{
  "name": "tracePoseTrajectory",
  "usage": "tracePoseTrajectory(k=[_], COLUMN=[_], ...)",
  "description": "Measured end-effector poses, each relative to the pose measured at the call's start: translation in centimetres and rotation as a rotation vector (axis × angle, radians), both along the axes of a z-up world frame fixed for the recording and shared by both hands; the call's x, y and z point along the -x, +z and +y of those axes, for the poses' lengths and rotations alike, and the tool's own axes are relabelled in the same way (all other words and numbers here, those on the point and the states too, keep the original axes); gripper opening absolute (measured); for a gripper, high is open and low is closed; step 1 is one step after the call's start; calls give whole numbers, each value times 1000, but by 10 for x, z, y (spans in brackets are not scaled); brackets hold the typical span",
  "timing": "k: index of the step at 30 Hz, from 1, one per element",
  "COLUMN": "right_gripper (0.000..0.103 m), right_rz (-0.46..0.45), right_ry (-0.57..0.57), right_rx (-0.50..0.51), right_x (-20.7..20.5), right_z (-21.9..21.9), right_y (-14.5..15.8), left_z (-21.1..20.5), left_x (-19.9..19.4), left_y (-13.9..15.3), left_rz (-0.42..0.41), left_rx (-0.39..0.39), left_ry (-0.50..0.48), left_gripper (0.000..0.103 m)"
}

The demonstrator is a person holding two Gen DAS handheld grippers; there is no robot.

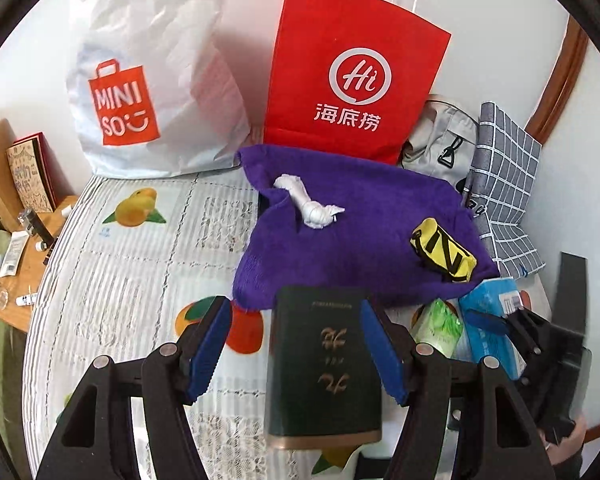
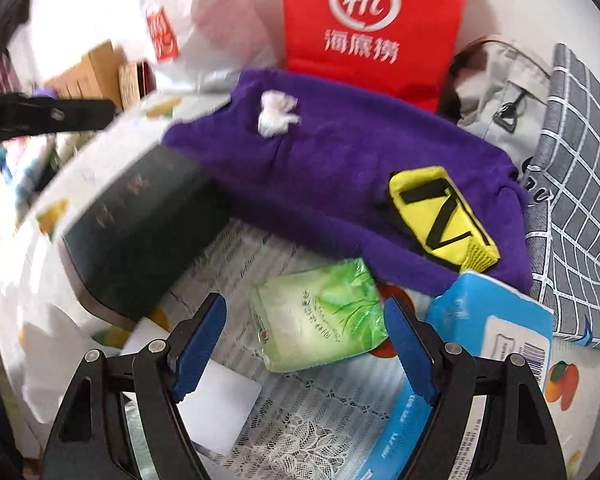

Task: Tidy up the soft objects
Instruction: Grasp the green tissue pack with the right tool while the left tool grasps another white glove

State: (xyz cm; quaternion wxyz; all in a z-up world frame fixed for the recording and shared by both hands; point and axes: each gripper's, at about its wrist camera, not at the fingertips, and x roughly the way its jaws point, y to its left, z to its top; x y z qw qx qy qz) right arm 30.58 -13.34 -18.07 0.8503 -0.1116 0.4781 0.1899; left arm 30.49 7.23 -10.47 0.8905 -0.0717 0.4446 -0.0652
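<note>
Soft objects are scattered over a bed (image 1: 112, 248) covered by a quilted white spread with printed fruit: a purple towel (image 1: 352, 240), plush and rumpled, lies toward the far side; on it rest a small knotted white cloth piece (image 1: 312, 206) and a yellow fabric pouch (image 1: 442, 254) with black markings. Just nearer, a green tissue pack (image 2: 320, 316) in glossy film and a blue wipes pack (image 2: 496, 320) with a barcode label lie on the spread.

Left gripper (image 1: 296, 348): spread about a dark green hardcover book (image 1: 324, 364), gilt lettering on the cover. One blue ribbed pad (image 1: 374, 340) is seen against the book's right edge; the other stands apart from it. The book is not judged to be clamped; whether it rests on the bed cannot be told.

Right gripper (image 2: 304, 344): spread wide, nothing pinched. The green tissue pack is framed between its blue pads, without evident contact. This view is motion-blurred.

Step judged in hand: the approach to a pick, with sorting barely begun since the soft things lie loose. The next move probably calls for the right gripper to be lowered squarely over the tissue pack and closed gently, since the film looks slippery and the contents are compressible.

At the back, a red paper bag (image 1: 352, 72), stiff and flat-sided, and a white plastic bag (image 1: 148, 72), crinkled, are propped upright against the wall. Either might be taken as a receptacle. A grey checked cloth (image 1: 508, 184) and a grey bag (image 1: 440, 140) are heaped at the right.
</note>
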Motion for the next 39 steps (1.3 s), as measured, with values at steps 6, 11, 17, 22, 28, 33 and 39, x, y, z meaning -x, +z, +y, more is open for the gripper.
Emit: tracePoseTrajectory(k=[6, 11, 17, 22, 28, 33, 39], right_gripper=[81, 93, 79, 75, 75, 75, 75], right_rz=[85, 129, 122, 100, 43, -13, -44], right_ry=[-27, -15, -26, -38, -72, -119, -190], right_rx=[82, 170, 150, 107, -10, -97, -178], right_x=[-16, -26, -25, -17, 12, 39, 68], right_z=[5, 15, 15, 8, -4, -14, -38], right_y=[-23, -35, -36, -28, 5, 28, 44], left_z=[9, 11, 16, 22, 21, 15, -1], left_x=[6, 10, 20, 33, 62, 86, 114], left_y=[-5, -8, -8, -4, 1, -5, -15], left_rz=[-10, -16, -22, -21, -9, 35, 79], left_rx=[40, 71, 60, 61, 56, 65, 44], left_ry=[-7, -35, -37, -19, -9, -10, -12], left_gripper=[64, 64, 64, 64, 64, 64, 64])
